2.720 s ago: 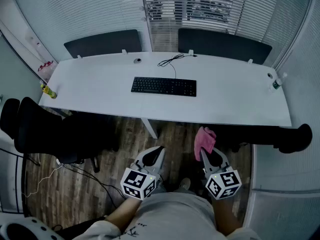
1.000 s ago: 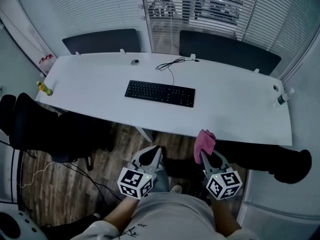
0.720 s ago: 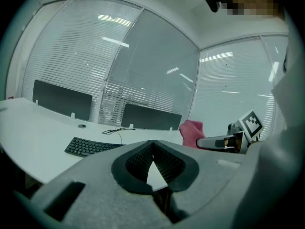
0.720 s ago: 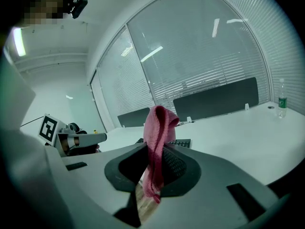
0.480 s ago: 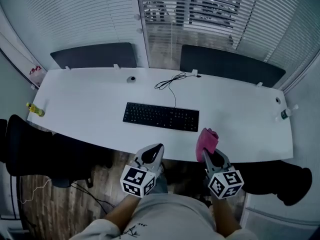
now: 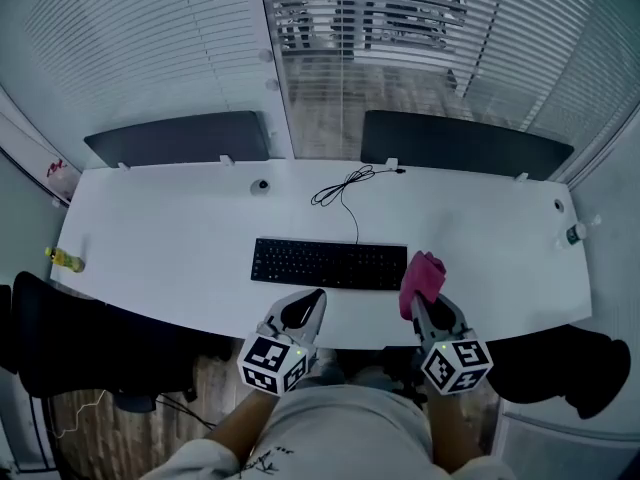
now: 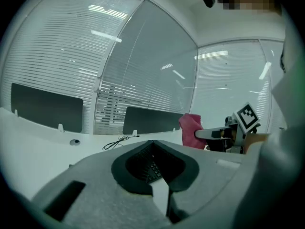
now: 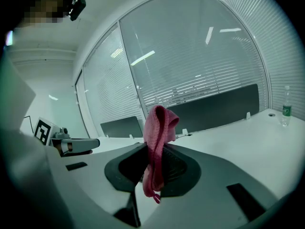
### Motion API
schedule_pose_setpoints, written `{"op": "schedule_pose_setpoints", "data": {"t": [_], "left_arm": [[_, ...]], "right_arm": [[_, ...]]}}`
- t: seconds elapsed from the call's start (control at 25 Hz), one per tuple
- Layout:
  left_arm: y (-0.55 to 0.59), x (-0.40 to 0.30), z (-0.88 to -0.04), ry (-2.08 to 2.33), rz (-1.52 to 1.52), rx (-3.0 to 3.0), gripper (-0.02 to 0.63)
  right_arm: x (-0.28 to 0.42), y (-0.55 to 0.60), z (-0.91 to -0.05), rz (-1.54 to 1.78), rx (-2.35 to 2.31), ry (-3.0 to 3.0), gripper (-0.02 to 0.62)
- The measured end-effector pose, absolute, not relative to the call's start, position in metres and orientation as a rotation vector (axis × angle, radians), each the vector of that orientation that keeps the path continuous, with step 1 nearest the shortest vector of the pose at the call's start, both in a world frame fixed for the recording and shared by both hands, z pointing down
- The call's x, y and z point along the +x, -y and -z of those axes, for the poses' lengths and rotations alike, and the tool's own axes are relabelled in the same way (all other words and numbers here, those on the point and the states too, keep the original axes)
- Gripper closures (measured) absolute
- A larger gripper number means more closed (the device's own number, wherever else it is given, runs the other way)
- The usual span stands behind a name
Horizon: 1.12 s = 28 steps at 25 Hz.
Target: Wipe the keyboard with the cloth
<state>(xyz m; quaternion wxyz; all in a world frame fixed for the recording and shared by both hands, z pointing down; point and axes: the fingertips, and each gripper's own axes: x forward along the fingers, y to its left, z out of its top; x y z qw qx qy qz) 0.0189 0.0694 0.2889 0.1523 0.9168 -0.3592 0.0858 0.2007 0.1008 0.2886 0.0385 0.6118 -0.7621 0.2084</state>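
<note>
A black keyboard [image 6: 329, 264] lies flat on the white desk [image 6: 180, 238], its cable [image 6: 343, 187] running toward the back. My right gripper [image 6: 418, 300] is shut on a bunched pink cloth [image 6: 422, 277], held just off the keyboard's right end near the desk's front edge. The cloth [image 8: 157, 147] hangs between the shut jaws in the right gripper view. My left gripper [image 6: 312, 301] hovers at the front edge below the keyboard's middle, its jaws together with nothing held. The keyboard [image 7: 150, 163] shows through the left gripper's notch, with the cloth [image 7: 191, 130] to its right.
Two dark chair backs [image 6: 180, 136] [image 6: 465, 144] stand behind the desk, before window blinds. A small round object [image 6: 260, 185] sits at the back. A yellow item [image 6: 62, 259] lies at the left end, a bottle [image 6: 575, 232] at the right end. Dark chairs [image 6: 60, 348] are under the front.
The view has moved toward the desk. Both grippers, earlier over the wooden floor, are now at the desk's front edge, the cloth beside the keyboard's right end.
</note>
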Motion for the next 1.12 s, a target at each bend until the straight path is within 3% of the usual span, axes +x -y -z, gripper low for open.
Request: {"op": "schedule_pose_setpoints", "data": {"t": [1.12], "left_arm": [[0.0,0.062,-0.324,1.063,-0.307,2.512,0.595]], "right_arm": [[0.265,-0.033,-0.326,-0.77,1.762,2.248,0.534]]}}
